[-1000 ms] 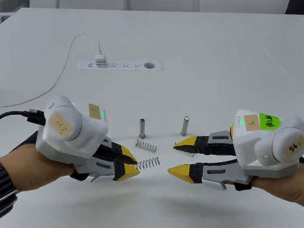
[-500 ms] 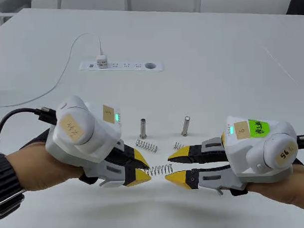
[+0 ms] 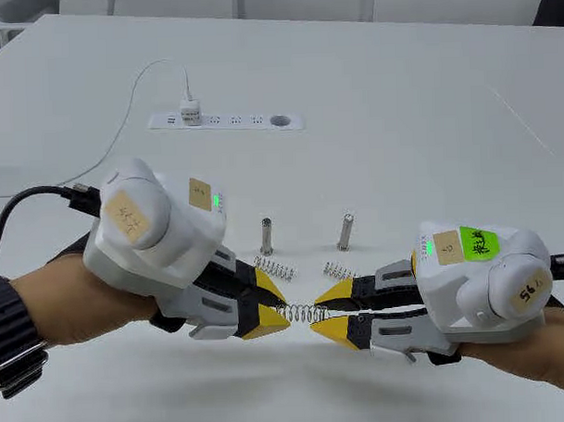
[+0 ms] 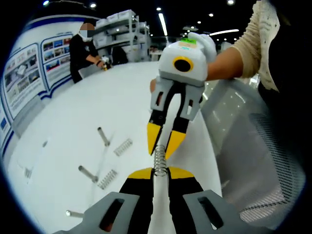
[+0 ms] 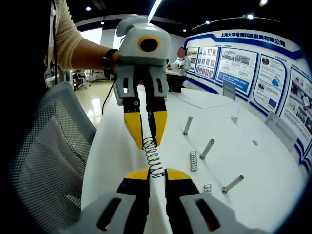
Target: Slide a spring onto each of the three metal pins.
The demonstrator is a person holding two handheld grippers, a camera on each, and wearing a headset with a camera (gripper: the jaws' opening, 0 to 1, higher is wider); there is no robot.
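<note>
One small coiled steel spring (image 3: 302,312) is held above the white table (image 3: 427,123), 6 o'clock from two upright grey metal pins (image 3: 266,236). The yellow-tipped left claw (image 3: 270,313) is clenched on one end and the right claw (image 3: 324,313) on the other. Probably light and bendy, it wants gripping near its leading end.

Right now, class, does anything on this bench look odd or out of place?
Nothing is spilled or broken. One oddity: the spring hangs above the table, pinched at one end by the left tongs and at the other by the right tongs, lying level rather than over a pin.
</note>
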